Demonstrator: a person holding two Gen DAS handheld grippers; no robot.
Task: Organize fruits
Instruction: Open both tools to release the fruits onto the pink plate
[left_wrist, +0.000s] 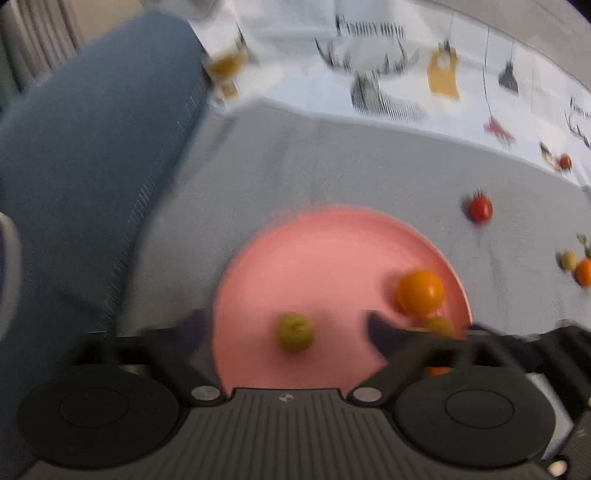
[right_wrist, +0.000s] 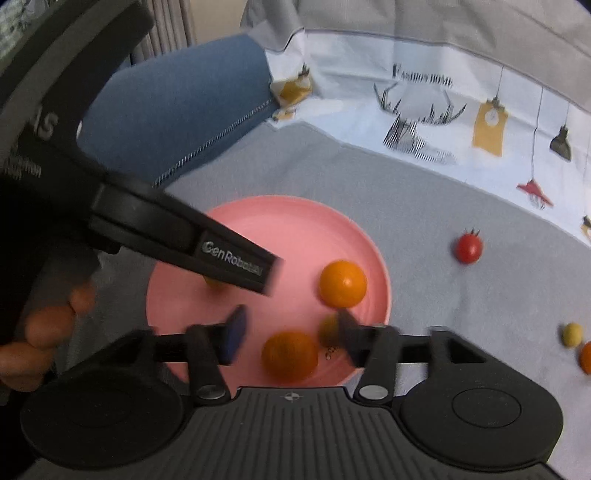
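Your pink plate (right_wrist: 280, 221) lies on the grey surface (right_wrist: 406, 206), carrying a glossy orange fruit (right_wrist: 342, 283), a duller orange one (right_wrist: 290, 356) and a small green one (left_wrist: 295, 331). Both your left tool (left_wrist: 284, 325) and right tool (right_wrist: 291, 336) hover spread open over it, gripping nothing. Only the right view reads "GenRobot" on the other tool's finger and "Fashion home" on the cloth (right_wrist: 421, 79); a red tomato (right_wrist: 468, 248) sits apart

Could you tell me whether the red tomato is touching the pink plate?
Apart. The right wrist view shows the red tomato on grey cloth, a clear strip of cloth separating it from the pink plate.
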